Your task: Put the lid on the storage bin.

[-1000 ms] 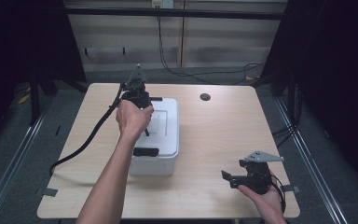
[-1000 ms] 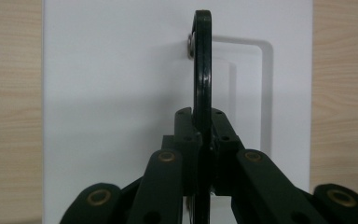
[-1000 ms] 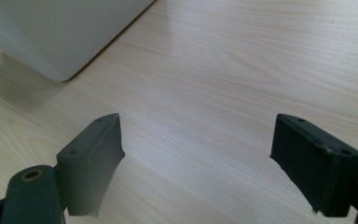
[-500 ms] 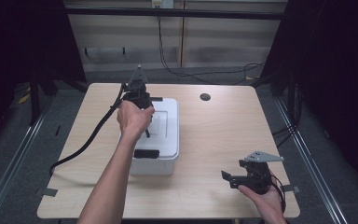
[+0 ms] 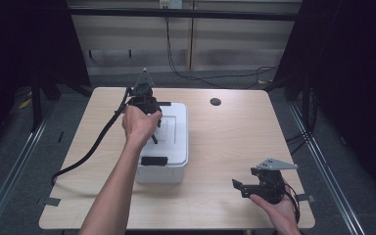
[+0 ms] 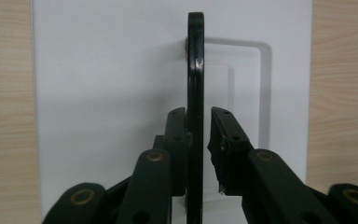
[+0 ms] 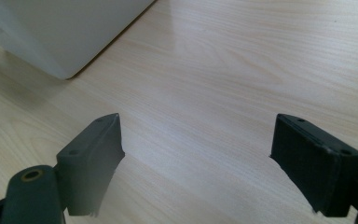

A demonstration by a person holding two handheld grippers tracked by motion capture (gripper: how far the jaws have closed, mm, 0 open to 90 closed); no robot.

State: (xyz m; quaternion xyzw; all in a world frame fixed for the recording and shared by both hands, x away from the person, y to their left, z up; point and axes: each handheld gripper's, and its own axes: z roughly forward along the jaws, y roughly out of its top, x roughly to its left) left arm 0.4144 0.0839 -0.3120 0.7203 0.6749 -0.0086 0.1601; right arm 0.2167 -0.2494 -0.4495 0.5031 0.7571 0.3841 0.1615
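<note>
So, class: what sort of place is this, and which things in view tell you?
Probably a lab recording booth, not a home: a bare table ringed by dark curtains, with cables trailing across the floor behind it.

**A recording bay in a lab, not a home**

A pale wood-laminate table (image 5: pixel 235 142) with a round black cable grommet (image 5: pixel 215 102) stands alone on grey carpet, boxed in by black curtains (image 5: pixel 342 73) on both sides and a black metal frame bar (image 5: pixel 186 13) overhead. Silver floor rails (image 5: pixel 14 166) run along each side of it. Behind, a plain beige panel wall (image 5: pixel 215 44) carries a white socket (image 5: pixel 170 4) with loose black cables (image 5: pixel 186 73) hanging to the floor. Strips of grey tape (image 5: pixel 51 201) mark positions at the table's near corners. The look is that of a test or research setup.
</note>
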